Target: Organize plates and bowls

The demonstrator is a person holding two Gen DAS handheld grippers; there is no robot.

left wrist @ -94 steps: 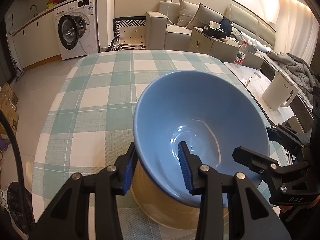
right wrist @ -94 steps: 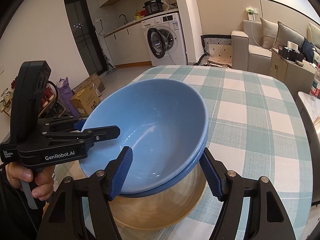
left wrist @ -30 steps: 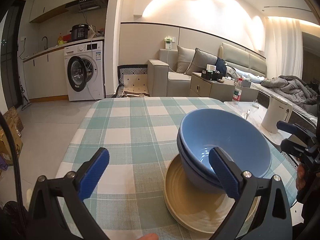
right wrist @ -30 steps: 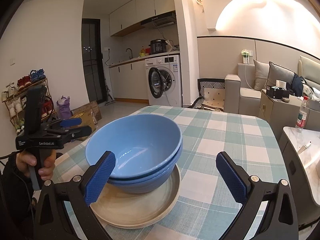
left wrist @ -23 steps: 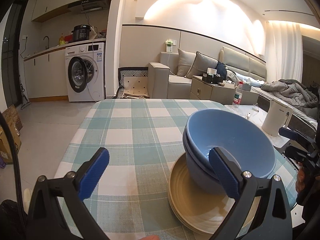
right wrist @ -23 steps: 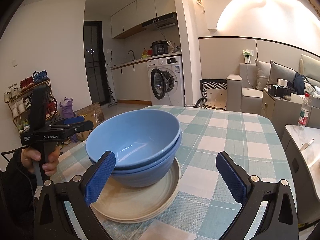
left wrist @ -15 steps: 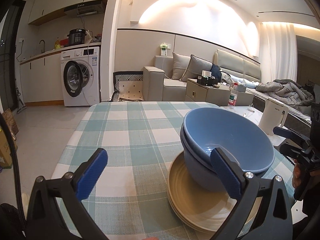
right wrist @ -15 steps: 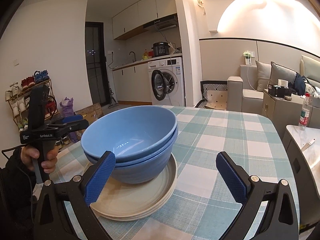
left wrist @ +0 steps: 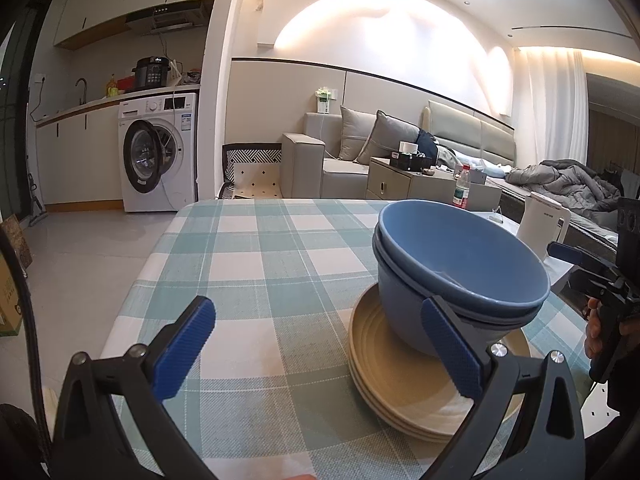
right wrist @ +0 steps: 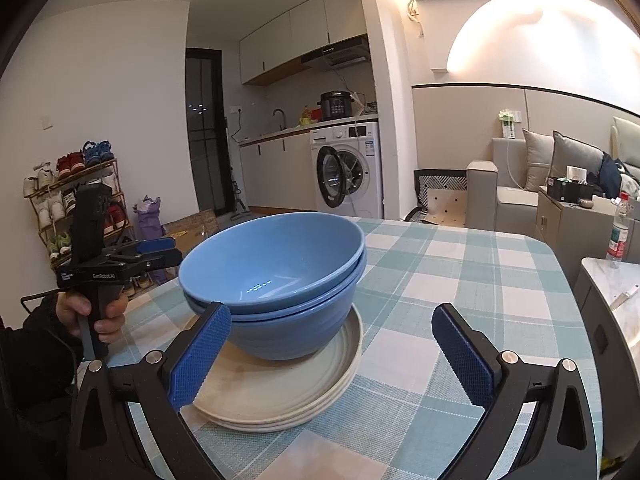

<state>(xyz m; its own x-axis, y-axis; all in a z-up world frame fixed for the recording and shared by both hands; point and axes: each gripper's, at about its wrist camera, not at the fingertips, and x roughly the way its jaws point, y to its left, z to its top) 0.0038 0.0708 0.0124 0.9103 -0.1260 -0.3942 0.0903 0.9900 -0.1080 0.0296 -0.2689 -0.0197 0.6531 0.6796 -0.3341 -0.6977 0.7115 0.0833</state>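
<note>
Two blue bowls (left wrist: 456, 276) (right wrist: 276, 276) sit nested on a stack of cream plates (left wrist: 400, 392) (right wrist: 288, 392), near the front of the checked table (left wrist: 256, 264) (right wrist: 460, 280). My left gripper (left wrist: 316, 352) is open, low over the table, with the stack just right of its right finger. My right gripper (right wrist: 332, 352) is open too, with the stack at its left finger. Neither holds anything. Seen from the right wrist view, the left gripper (right wrist: 156, 254) is in a hand to the left of the bowls.
A white kettle (left wrist: 540, 228) stands on a side counter to the right of the table. A washing machine (left wrist: 154, 156), a sofa (left wrist: 360, 156) and a low cabinet (left wrist: 404, 184) stand beyond the far edge. A shoe rack (right wrist: 68, 204) is on the left.
Three seconds ago both grippers were close around the top blue bowl. Both have since opened wide and drawn back and lower; the bowls stay nested on the plates.
</note>
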